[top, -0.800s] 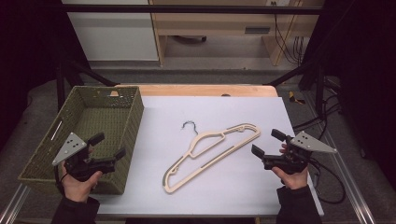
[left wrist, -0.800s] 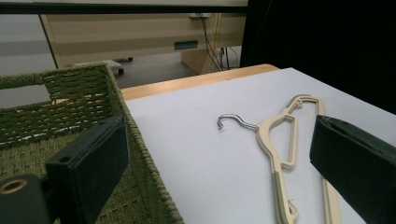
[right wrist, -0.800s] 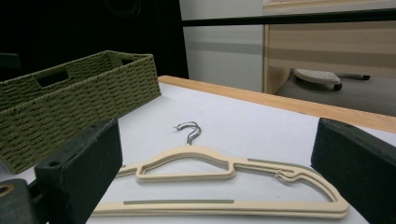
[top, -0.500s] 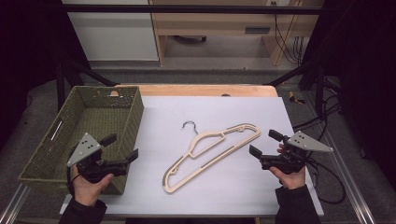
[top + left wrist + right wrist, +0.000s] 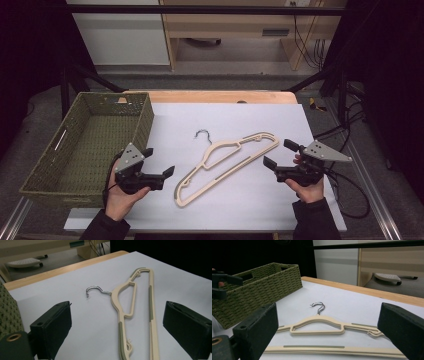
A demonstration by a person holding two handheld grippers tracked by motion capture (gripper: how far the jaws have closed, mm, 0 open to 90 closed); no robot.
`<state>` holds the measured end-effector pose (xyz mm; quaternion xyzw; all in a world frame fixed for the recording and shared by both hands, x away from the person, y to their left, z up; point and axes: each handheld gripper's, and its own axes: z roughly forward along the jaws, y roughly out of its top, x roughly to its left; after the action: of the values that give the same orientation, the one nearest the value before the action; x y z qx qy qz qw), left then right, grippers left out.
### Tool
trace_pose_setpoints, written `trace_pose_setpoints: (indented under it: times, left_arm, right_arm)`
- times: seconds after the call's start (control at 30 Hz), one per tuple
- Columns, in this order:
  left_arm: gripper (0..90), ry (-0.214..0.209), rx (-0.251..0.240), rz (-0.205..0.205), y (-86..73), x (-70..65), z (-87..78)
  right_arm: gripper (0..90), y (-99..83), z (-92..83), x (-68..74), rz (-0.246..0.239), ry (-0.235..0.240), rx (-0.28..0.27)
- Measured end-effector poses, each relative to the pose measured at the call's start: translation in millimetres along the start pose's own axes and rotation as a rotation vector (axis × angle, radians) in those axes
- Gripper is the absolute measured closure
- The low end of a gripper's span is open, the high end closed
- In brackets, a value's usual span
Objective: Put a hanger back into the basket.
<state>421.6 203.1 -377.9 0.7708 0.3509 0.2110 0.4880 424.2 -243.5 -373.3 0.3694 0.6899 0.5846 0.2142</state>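
Hanger [image 5: 227,160] of cream plastic with grey-green grip strips lies flat on the white table [image 5: 250,120], its metal hook [image 5: 202,133] pointing toward the table's far edge and its long bar running diagonally. Everything else sits around this hanger. On its left side, near its lower end, the left gripper [image 5: 159,164] hovers in a hand [image 5: 122,192]; its jaws are spread wide and grip nothing, and in the left gripper view the hanger lies between them but farther off, untouched. On the hanger's right side, just beside its upper end, the right gripper [image 5: 281,154] is held in the other hand [image 5: 306,187], jaws likewise wide apart and empty, with the hanger stretching across the gap beyond them in the right gripper view. Left of the hanger, beyond the left gripper, stands a green woven basket [image 5: 47,165] at the table's edge.
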Motion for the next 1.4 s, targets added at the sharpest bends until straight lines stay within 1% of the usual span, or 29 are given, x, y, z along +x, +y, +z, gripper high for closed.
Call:
trace_pose_setpoints:
  times: [0.03,0.07,0.1,0.13,0.17,0.2,0.27,0.33,0.37,0.4,0.47,0.5,0.53,0.57,0.63,0.7,0.8,0.87,0.93,1.0,1.03,1.07,1.1,1.13,1.2,1.27,1.4]
  left_arm:
    - [9.0,-0.003,0.012,0.000,-0.3,-0.2,4.9]
    - [8.9,-0.003,0.012,0.000,-0.3,-0.2,4.9]
    - [9.0,-0.009,0.045,0.003,-1.3,0.0,14.2]
    - [9.5,-0.011,0.059,0.000,-2.0,0.0,18.9]
    - [10.0,-0.011,0.059,0.000,-2.0,0.0,18.9]
    - [10.9,-0.022,0.083,-0.001,-3.2,-1.0,28.3]
    - [12.3,-0.019,0.112,0.005,-4.2,-3.1,38.7]
    - [13.9,-0.033,0.145,0.005,-5.6,-4.7,49.7]
    - [14.8,-0.035,0.159,0.007,-6.4,-5.7,55.4]
    - [16.2,-0.035,0.159,0.007,-6.4,-5.7,55.4]
    - [17.8,-0.048,0.187,0.006,-8.7,-7.2,66.8]
    - [20.5,-0.057,0.218,0.010,-11.4,-9.1,77.9]
    - [21.8,-0.057,0.218,0.010,-11.4,-9.1,77.9]
    - [23.0,-0.061,0.253,0.017,-14.5,-11.0,87.6]
    - [27.9,-0.063,0.278,0.028,-17.5,-12.2,95.3]
    - [32.1,-0.078,0.304,0.025,-20.2,-12.2,101.8]
    - [39.1,-0.080,0.338,0.032,-24.3,-12.4,111.0]
    - [43.6,-0.084,0.359,0.025,-27.6,-12.2,117.5]
    - [47.3,-0.085,0.383,0.033,-30.5,-11.4,122.4]
    - [52.8,-0.087,0.389,0.026,-32.3,-11.6,124.7]
    - [54.3,-0.089,0.410,0.036,-34.8,-10.3,127.3]
    - [56.8,-0.092,0.420,0.033,-35.7,-10.2,128.1]
    - [58.7,-0.092,0.420,0.033,-35.7,-10.2,128.1]
    - [60.1,-0.094,0.433,0.036,-37.1,-10.6,129.5]
    - [62.5,-0.090,0.433,0.039,-37.5,-10.5,130.1]
    - [66.5,-0.093,0.429,0.027,-37.7,-9.5,130.3]
    - [71.5,-0.098,0.436,0.026,-37.4,-7.9,129.8]
  right_arm:
    - [3.8,-0.2,0.8,0.2,-0.003,0.001,0.003]
    - [3.8,-0.5,1.5,0.2,-0.008,0.003,0.009]
    - [3.9,-0.8,2.1,0.6,-0.008,0.005,0.016]
    - [3.9,-1.1,3.1,0.4,-0.014,0.005,0.015]
    - [3.9,-1.1,3.1,0.4,-0.014,0.005,0.015]
    - [4.1,-1.7,4.2,1.4,-0.011,0.008,0.023]
    - [4.5,-2.0,5.2,1.8,-0.012,0.007,0.028]
    - [4.5,-2.5,6.2,1.7,-0.017,0.010,0.029]
    - [4.6,-2.5,6.4,2.3,-0.012,0.008,0.035]
    - [4.6,-2.5,6.4,2.3,-0.012,0.008,0.035]
    - [4.7,-2.9,7.2,2.5,-0.014,0.010,0.036]
    - [4.7,-3.1,7.6,2.6,-0.014,0.013,0.040]
    - [4.7,-3.2,7.8,2.6,-0.016,0.012,0.040]
    - [4.7,-3.3,8.2,2.7,-0.016,0.013,0.041]
    - [4.8,-3.4,8.1,2.9,-0.015,0.014,0.044]
    - [4.9,-3.6,8.5,2.7,-0.018,0.016,0.044]
    - [5.0,-4.2,9.8,3.2,-0.019,0.020,0.051]
    - [5.0,-4.6,11.0,3.7,-0.016,0.020,0.059]
    - [5.0,-5.3,12.2,4.0,-0.020,0.022,0.062]
    - [5.1,-5.4,12.9,4.2,-0.021,0.022,0.064]
    - [5.1,-5.4,12.9,4.1,-0.021,0.022,0.064]
    - [5.2,-5.4,12.9,4.1,-0.021,0.022,0.064]
    - [5.2,-5.4,12.8,4.2,-0.021,0.023,0.064]
    - [5.3,-5.5,12.9,4.1,-0.022,0.023,0.064]
    - [5.3,-5.6,13.1,4.4,-0.018,0.024,0.067]
    - [5.4,-6.0,13.4,4.2,-0.025,0.028,0.070]
    - [5.5,-6.5,14.9,5.0,-0.021,0.028,0.075]
